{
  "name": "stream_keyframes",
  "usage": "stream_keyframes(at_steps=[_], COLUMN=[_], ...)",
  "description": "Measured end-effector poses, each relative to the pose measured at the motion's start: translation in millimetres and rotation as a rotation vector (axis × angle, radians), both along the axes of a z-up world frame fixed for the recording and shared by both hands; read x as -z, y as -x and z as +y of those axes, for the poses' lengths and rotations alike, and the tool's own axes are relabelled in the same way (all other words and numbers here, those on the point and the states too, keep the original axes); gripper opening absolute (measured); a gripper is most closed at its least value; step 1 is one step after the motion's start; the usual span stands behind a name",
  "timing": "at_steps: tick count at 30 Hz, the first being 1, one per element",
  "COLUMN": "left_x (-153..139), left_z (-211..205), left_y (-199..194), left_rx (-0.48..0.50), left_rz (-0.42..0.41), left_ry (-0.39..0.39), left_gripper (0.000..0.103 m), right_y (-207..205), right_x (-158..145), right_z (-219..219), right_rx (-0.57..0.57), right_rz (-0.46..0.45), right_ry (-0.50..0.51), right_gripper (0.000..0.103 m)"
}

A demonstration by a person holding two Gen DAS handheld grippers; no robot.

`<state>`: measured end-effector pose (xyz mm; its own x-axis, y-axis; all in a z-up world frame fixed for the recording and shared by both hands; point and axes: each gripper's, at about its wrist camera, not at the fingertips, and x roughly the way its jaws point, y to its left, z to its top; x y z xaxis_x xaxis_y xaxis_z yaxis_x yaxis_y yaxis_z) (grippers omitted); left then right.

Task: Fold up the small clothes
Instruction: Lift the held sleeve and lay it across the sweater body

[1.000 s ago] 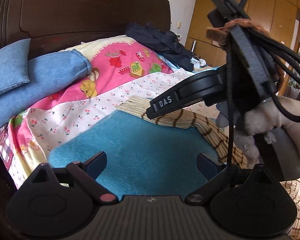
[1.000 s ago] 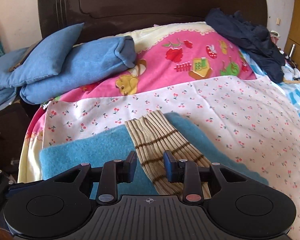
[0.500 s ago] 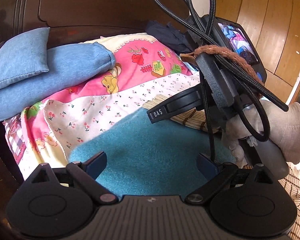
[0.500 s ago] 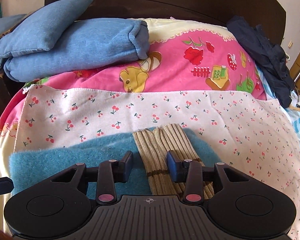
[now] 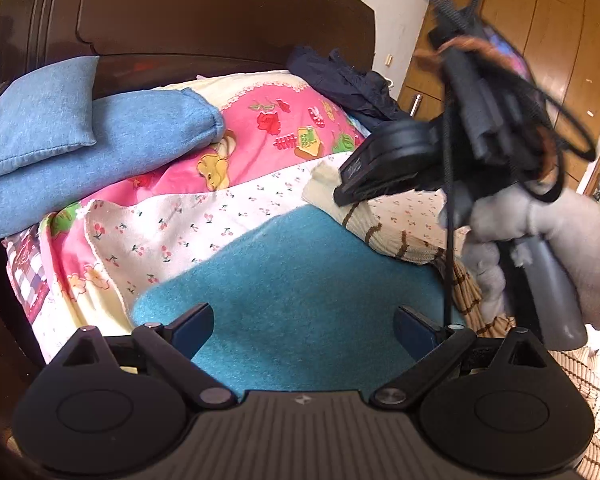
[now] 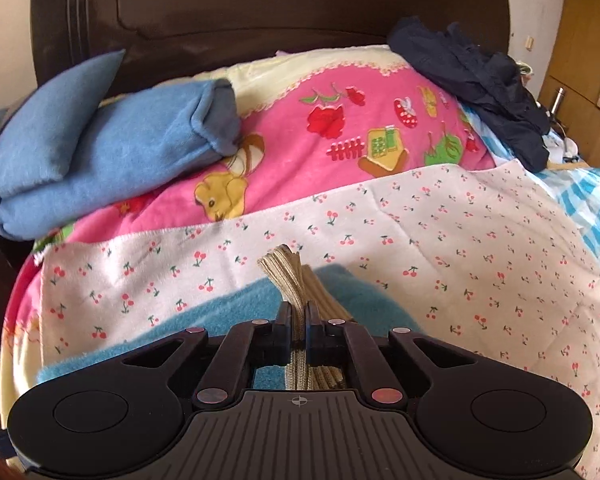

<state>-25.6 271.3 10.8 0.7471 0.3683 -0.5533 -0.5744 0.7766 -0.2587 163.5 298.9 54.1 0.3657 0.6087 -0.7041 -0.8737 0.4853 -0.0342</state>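
A beige ribbed garment with brown stripes (image 6: 284,276) lies over a teal fleece cloth (image 6: 100,360) on the bed. My right gripper (image 6: 299,320) is closing tight on the garment's bunched narrow end, with both pads pressing the fabric. In the left wrist view the right gripper (image 5: 348,188) lifts that end of the striped garment (image 5: 384,236) off the teal cloth (image 5: 300,272). A grey-gloved hand (image 5: 540,232) holds it. My left gripper (image 5: 302,322) hovers open above the teal cloth with nothing between its fingers.
A cherry-print sheet (image 6: 420,240) lies under the teal cloth, over a pink cartoon quilt (image 6: 340,120). Blue pillows (image 6: 100,152) are stacked at the left by the dark headboard (image 6: 260,8). Dark navy clothes (image 6: 472,76) are heaped at the far right. Wooden wardrobe doors (image 5: 560,60) stand beyond.
The right gripper went from open astride the striped garment's end to shut on it, bunching the fabric and raising it. The left gripper stayed open and nearly still.
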Motion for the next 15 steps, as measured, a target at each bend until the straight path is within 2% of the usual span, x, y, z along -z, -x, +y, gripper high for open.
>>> stream_keyframes(at_steps=[5,9,15], left_x=[-14,-30,-54], left_z=[-18,-40,-90], left_y=[-10,-24,-51], left_rx=[0.055,0.112,0.248], left_rz=[-0.028,-0.066,-0.131], left_ry=[-0.034,-0.062,-0.101], left_gripper=[0.101,0.102,0.103], right_y=[-11,-23,-42], right_x=[-45,-76,-107], right_z=[-55,-118,-250], right_rx=[0.072,0.169,0.384], right_rz=[0.041,0.049,0.057], right_ry=[-0.164,-0.273,-0.433], right_gripper=[0.005,0.005,0.004])
